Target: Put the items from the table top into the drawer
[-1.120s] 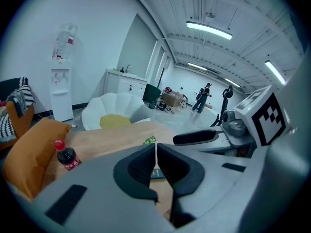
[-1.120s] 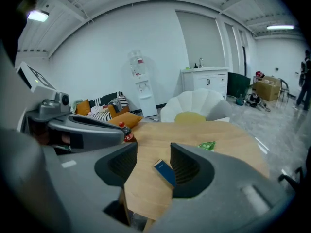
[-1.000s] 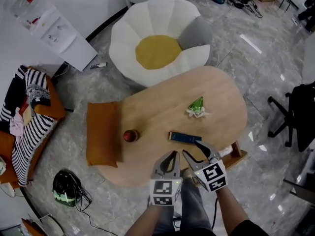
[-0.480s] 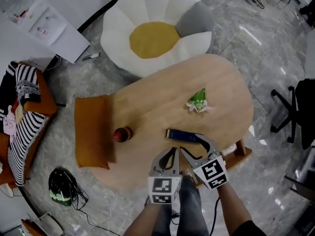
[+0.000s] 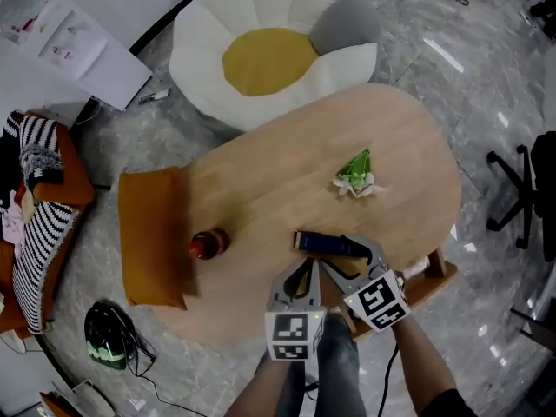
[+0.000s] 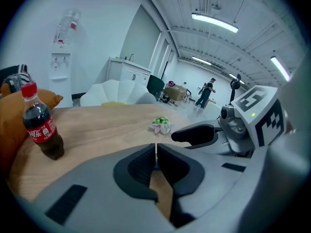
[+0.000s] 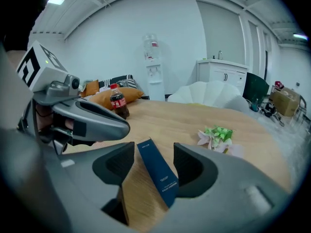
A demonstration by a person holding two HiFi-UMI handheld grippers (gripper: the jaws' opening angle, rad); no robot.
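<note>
On the wooden table point(image 5: 261, 189) stand a cola bottle point(image 5: 207, 243) point(image 6: 41, 130) point(image 7: 118, 102), a dark blue box point(image 5: 328, 244) point(image 7: 158, 171) and a green and white flower point(image 5: 356, 176) point(image 6: 160, 124) point(image 7: 218, 136). My right gripper point(image 5: 337, 254) point(image 7: 153, 152) is open and its jaws have just been opening. The blue box's near end lies between them, with a gap to each pad. My left gripper point(image 5: 304, 268) point(image 6: 156, 152) is shut on nothing, low over the table's near edge, just left of the right one.
An orange cushion point(image 5: 148, 233) covers the table's left end. A wooden part point(image 5: 434, 276) juts out under the table's near right edge. A white flower-shaped seat point(image 5: 269, 55) stands beyond the table, a helmet point(image 5: 109, 337) lies on the floor at left, and an office chair point(image 5: 530, 198) stands at right.
Both grippers have sunk toward the table's near edge. The right jaws stand wider than a second ago and now straddle the blue box's end. The table's objects have not moved.
</note>
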